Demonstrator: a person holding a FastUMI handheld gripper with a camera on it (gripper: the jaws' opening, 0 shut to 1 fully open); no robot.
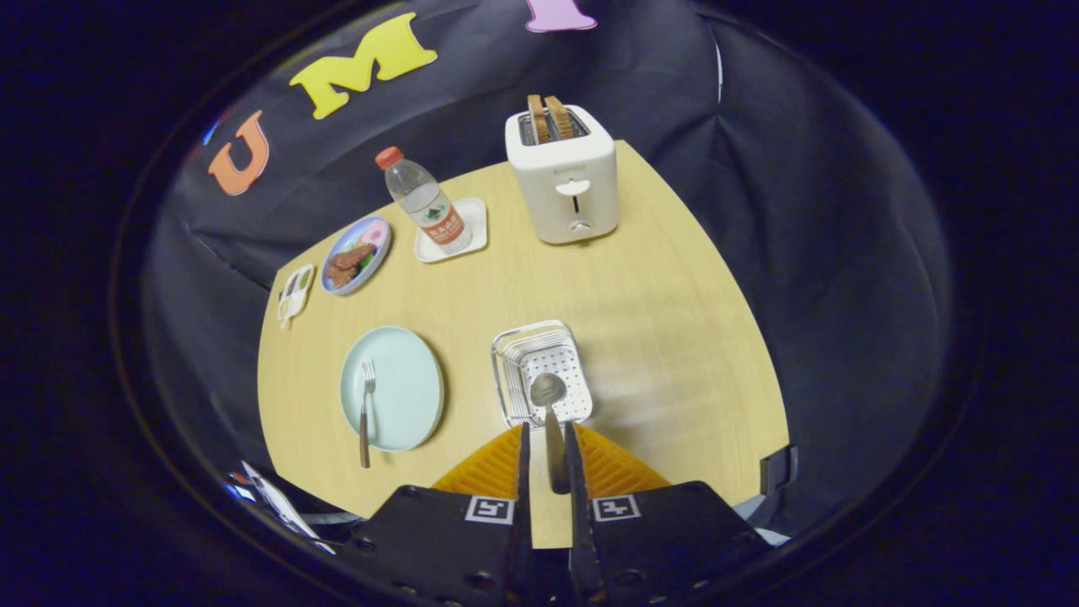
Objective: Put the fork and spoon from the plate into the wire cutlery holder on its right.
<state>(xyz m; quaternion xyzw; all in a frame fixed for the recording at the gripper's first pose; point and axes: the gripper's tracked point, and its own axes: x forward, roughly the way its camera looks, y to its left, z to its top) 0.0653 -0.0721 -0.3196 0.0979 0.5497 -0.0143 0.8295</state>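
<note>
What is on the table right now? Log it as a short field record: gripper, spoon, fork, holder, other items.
gripper: two-finger gripper, shut on the spoon's handle
spoon: metal spoon with wooden handle, bowl over the holder, handle between the fingers
fork: metal fork with wooden handle, lying on the round pale green plate
holder: wire cutlery holder, right of the plate, just ahead of the fingers
other items: white toaster with bread, clear water bottle, blue plate of food
table: light wooden table
</note>
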